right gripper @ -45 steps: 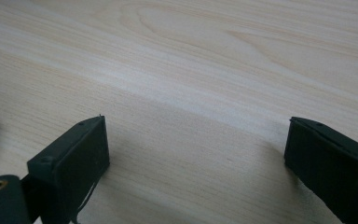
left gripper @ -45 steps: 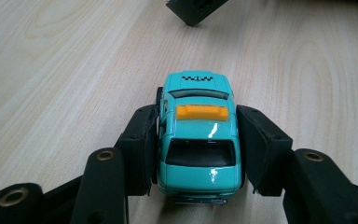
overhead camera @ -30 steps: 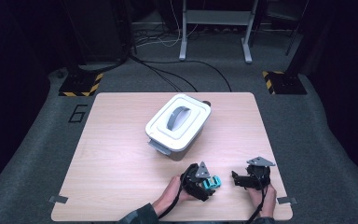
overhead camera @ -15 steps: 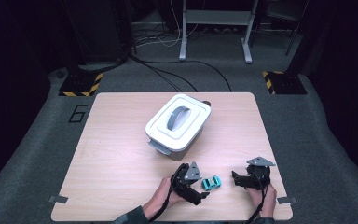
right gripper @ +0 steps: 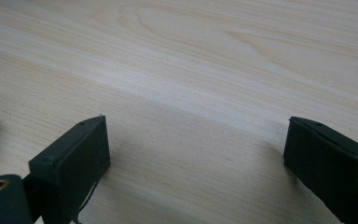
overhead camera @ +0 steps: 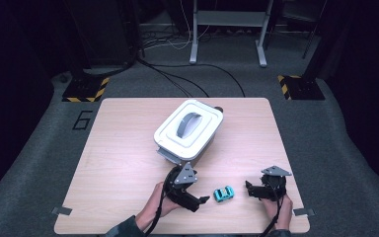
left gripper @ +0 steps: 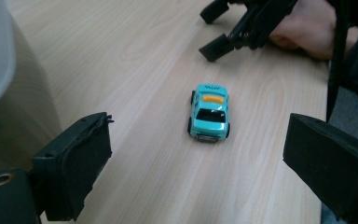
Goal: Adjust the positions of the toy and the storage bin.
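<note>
High view: overhead, facing forward-down on table (overhead camera: 128,148). Gripper views: close, low; shared toy car (left gripper: 209,113).

the left gripper (overhead camera: 203,199) was matte black, with a grey three-cornered plate on top dotted with small dark screws. the right gripper (overhead camera: 248,188) matched it, plate and all. each had two blocky black jaws with flat rubbery pads, and a brass-ringed hole sat at 8 o'clock in both gripper views. thin black cables trailed back. the person wore dark sleeves.
</note>
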A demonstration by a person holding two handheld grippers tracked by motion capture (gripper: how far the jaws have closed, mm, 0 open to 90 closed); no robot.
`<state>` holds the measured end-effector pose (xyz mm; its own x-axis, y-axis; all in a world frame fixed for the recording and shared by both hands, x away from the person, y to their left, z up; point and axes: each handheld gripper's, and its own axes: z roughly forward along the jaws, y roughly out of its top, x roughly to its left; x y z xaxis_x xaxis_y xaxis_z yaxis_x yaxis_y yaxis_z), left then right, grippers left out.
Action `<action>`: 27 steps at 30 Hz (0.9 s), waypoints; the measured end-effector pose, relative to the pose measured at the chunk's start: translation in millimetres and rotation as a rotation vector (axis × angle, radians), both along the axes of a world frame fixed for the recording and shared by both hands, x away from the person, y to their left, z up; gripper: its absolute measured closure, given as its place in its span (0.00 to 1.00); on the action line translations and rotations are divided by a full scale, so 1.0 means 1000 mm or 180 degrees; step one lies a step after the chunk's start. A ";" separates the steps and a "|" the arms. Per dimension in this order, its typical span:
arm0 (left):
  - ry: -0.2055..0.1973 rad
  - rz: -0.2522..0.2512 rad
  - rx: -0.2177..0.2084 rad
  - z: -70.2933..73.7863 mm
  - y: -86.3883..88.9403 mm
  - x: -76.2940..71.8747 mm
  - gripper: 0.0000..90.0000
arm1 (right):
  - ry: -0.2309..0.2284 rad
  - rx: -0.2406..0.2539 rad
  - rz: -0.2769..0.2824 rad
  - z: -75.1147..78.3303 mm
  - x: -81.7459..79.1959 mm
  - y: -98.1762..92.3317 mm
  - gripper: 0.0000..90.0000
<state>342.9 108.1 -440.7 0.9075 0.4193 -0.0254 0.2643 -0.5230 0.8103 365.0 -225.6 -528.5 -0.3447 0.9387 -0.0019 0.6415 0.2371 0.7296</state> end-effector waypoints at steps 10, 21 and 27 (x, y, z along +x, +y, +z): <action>-0.0233 0.0216 -0.0106 0.040 0.022 0.015 0.06 | 0.0001 0.0001 -0.0001 0.000 0.000 0.000 0.07; -0.0322 0.0505 -0.0074 0.058 0.036 0.050 0.03 | -0.0004 -0.0003 -0.0008 0.000 0.000 0.000 0.07; -0.0280 0.0666 -0.0077 0.060 0.039 0.076 0.02 | -0.0006 -0.0005 -0.0008 0.000 0.000 0.000 0.07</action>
<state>419.1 146.8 -380.7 0.7999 0.5989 0.0376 0.2929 -0.4443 0.8466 365.0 -225.7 -528.5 -0.3422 0.9396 -0.0040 0.6407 0.2364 0.7305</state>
